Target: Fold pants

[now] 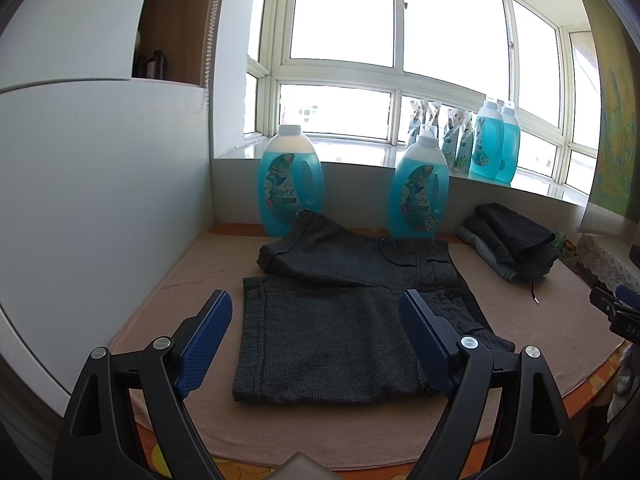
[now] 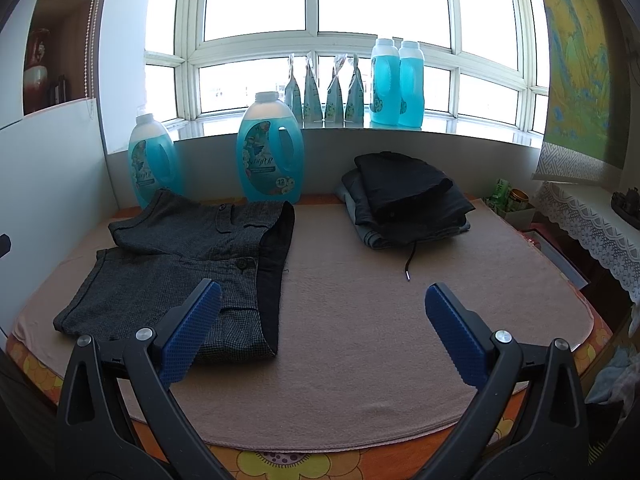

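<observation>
A pair of dark grey checked shorts [image 1: 332, 320] lies flat on the beige mat [image 1: 540, 328], legs to the left, waistband to the right. In the right wrist view the shorts [image 2: 172, 276] lie at the left. My left gripper [image 1: 316, 340] is open and empty, held above the near leg. My right gripper [image 2: 322, 332] is open and empty, above bare mat [image 2: 360, 340] just right of the waistband. Its tip shows in the left wrist view at the right edge [image 1: 616, 304].
A stack of folded dark pants [image 2: 404, 200] lies at the back right, with a drawstring trailing forward. Two blue detergent bottles [image 2: 270, 152] stand behind the shorts. More bottles and pouches [image 2: 396, 84] stand on the windowsill. A white panel [image 1: 100, 200] bounds the left.
</observation>
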